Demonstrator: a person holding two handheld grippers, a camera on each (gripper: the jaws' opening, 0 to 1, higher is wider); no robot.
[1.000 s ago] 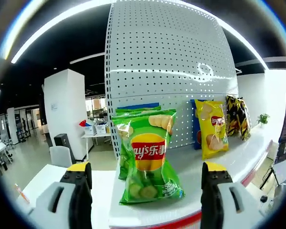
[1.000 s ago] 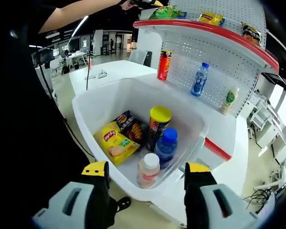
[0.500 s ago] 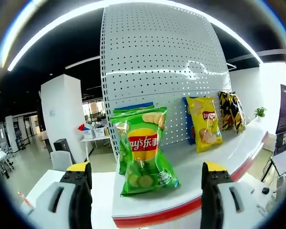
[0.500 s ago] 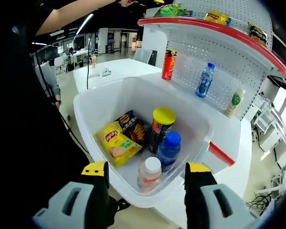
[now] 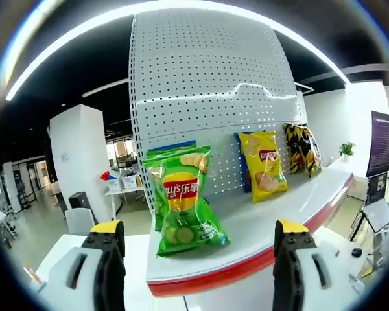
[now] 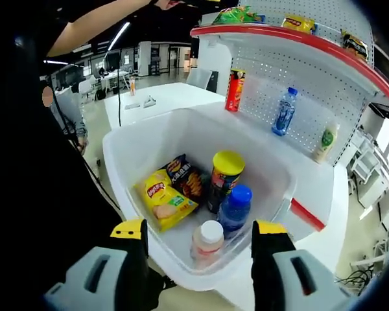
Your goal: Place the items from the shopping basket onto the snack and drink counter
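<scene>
In the left gripper view a green chip bag leans upright on the red-edged top shelf, with a yellow chip bag and a dark bag farther right. My left gripper is open and empty, a little back from the shelf edge. In the right gripper view the white basket holds a yellow chip bag, a dark bag, a yellow-lidded can, a blue-capped bottle and a white-capped bottle. My right gripper hangs open above the basket's near rim.
On the lower counter stand a red can, a water bottle and a pale bottle against the pegboard. A person's arm reaches up to the top shelf. A white table lies behind the basket.
The left gripper view has drawn back and down from the shelf, so the bags look smaller. The right gripper view has shifted slightly over the basket. Both grippers stay open.
</scene>
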